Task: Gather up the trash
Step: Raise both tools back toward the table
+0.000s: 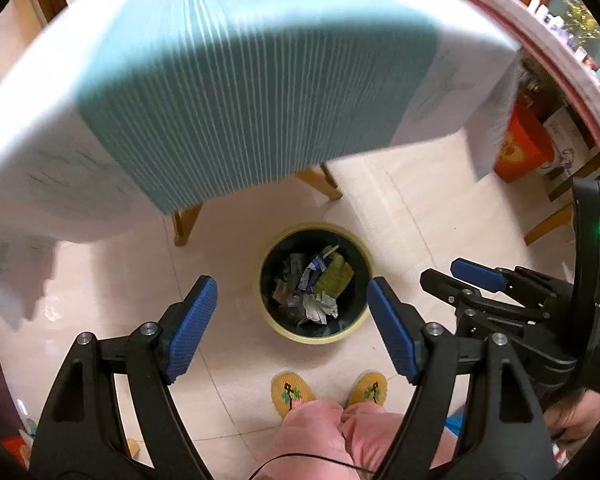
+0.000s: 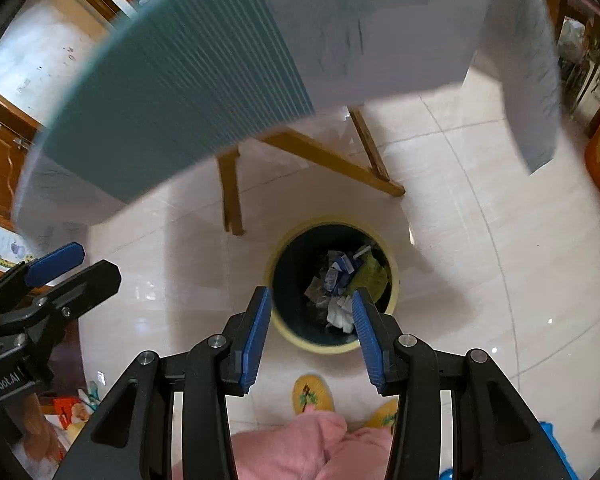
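A round bin with a pale yellow rim and dark inside stands on the tiled floor, holding several crumpled wrappers and papers. My left gripper hangs open high above it with nothing between its blue pads. In the right wrist view the same bin lies just past the fingers, with the trash inside it. My right gripper is open and empty too, over the bin's near rim. Each gripper shows at the edge of the other's view: the right gripper and the left gripper.
A table with a blue and white cloth overhangs the far side, on wooden legs. A person's pink trouser legs and yellow slippers stand right by the bin. An orange container sits at the right.
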`<state>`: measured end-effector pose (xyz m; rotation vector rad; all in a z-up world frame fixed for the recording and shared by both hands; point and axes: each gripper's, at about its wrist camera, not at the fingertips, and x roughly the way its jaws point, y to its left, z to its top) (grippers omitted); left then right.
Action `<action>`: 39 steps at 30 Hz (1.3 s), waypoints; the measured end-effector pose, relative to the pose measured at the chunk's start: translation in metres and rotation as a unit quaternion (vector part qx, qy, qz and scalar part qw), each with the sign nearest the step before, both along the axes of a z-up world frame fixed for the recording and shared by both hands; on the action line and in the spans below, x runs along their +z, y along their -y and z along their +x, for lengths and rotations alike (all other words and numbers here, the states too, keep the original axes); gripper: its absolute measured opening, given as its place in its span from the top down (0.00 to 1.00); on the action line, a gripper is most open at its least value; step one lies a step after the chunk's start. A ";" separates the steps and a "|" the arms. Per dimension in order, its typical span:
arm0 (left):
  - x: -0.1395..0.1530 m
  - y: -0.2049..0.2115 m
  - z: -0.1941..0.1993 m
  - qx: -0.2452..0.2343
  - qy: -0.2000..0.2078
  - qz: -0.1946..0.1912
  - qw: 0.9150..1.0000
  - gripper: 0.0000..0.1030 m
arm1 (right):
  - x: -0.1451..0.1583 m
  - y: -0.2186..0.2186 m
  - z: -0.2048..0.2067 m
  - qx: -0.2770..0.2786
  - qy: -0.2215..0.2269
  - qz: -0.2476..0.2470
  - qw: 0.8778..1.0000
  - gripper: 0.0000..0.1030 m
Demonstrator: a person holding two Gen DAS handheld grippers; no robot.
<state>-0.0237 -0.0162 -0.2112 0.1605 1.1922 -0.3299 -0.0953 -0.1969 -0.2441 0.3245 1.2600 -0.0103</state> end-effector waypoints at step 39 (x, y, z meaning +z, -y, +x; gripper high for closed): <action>0.298 -0.050 0.079 -0.001 0.178 -0.073 0.981 0.24 | 0.321 -0.042 0.075 0.026 0.169 -0.068 0.983 0.54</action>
